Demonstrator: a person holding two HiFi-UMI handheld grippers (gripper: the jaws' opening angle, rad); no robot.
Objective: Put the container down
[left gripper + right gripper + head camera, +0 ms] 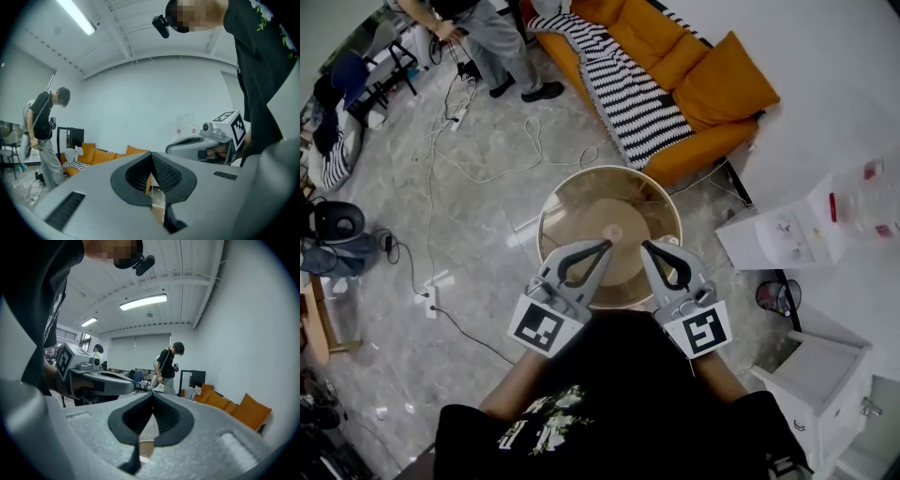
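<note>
Both grippers hang side by side over a round wooden table point(581, 202), close to the person's body. My left gripper point(607, 247) is shut, its tips meeting with nothing between them; the left gripper view shows the same closed tips point(150, 155). My right gripper point(645, 246) is also shut and empty, its tips point(152, 395) pressed together. Each gripper shows in the other's view, the right one point(174, 146) and the left one point(140, 385). A small pale spot point(612, 232) lies on the tabletop just beyond the tips. No container is held by either gripper.
An orange sofa point(712, 89) with a striped blanket point(623, 89) stands beyond the table. White cabinets point(787, 234) holding clear boxes point(867, 197) are on the right. Cables point(487, 169) trail across the floor at left, where a person point(492, 42) stands.
</note>
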